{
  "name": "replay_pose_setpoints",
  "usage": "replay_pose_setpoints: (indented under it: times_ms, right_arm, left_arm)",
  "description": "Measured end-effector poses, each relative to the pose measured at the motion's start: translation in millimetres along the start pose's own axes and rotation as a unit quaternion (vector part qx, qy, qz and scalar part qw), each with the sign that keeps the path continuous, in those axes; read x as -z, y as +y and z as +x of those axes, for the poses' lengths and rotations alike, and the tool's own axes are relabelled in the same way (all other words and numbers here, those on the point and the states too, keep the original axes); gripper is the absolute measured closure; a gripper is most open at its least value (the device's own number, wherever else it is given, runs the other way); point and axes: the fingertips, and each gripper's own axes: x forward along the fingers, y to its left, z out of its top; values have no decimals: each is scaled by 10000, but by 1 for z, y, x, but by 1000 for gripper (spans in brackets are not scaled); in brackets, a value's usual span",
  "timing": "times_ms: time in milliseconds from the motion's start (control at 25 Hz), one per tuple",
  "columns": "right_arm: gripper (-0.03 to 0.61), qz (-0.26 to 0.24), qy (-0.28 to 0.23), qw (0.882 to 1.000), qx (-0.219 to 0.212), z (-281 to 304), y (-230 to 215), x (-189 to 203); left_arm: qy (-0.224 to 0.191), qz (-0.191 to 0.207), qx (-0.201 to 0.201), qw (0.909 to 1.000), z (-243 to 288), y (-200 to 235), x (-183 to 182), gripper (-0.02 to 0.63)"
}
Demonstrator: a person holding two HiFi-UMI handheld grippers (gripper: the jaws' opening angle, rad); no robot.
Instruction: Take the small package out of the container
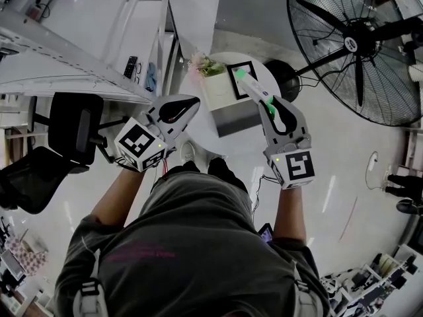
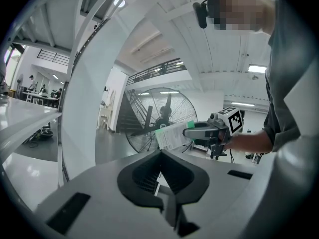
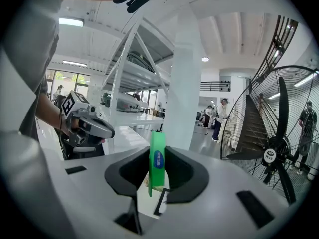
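A large hall with a glossy floor and a big standing fan (image 1: 357, 45) is seen, with a small round counter (image 1: 201, 139) below on which a grey container (image 1: 234, 119) and a black picture frame (image 1: 230, 84) are set. The small green-edged package (image 3: 157, 158) is gripped on edge between the fingers of the right gripper (image 1: 246, 84) and is held in the air over the counter, clear of the container. The left gripper (image 1: 188, 104) is held up just beside it, its fingers (image 2: 144, 173) closed together on nothing.
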Motion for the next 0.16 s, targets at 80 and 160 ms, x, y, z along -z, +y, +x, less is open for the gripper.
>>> replay_pose_setpoints:
  times_ms: [80, 160]
  right_arm:
    - [482, -8, 1, 10000, -11, 1, -1, 1]
    - [482, -11, 11, 10000, -23, 3, -3, 2]
  left_arm:
    - [-6, 1, -2, 10000, 2, 1, 0, 600]
    - [-9, 0, -4, 10000, 3, 2, -1, 600]
